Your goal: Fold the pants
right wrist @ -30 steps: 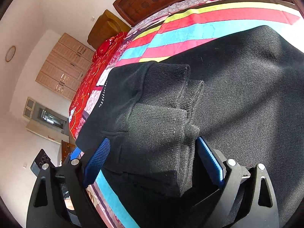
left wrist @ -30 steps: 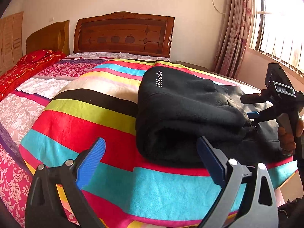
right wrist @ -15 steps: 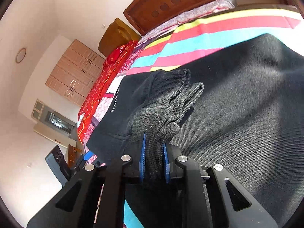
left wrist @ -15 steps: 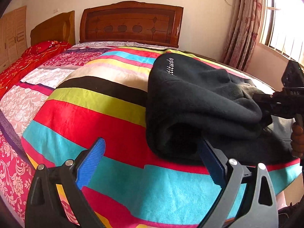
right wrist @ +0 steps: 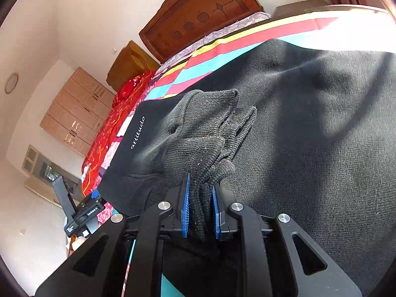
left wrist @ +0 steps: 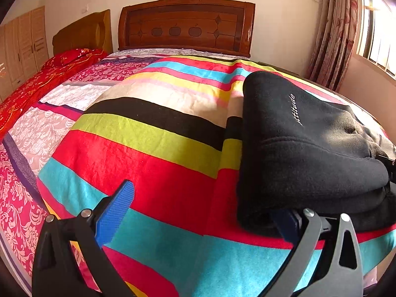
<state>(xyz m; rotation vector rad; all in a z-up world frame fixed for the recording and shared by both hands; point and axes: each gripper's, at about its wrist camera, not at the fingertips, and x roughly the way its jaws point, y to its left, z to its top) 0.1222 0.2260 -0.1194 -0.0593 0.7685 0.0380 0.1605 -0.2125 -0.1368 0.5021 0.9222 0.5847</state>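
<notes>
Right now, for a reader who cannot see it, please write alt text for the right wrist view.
The right gripper is shut on the ribbed cuffs of black pants that lie on a striped blanket. The left gripper shows at lower left, and a wooden headboard stands behind.

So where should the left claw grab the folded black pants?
Take the rounded fold edge of the pants nearest the open left claw, coming in level from the front. That edge bulges thick, and the right claw already pinches the ribbed cuffs.

Two headboards (side by side), one striped blanket, one black pants, two grippers.
</notes>
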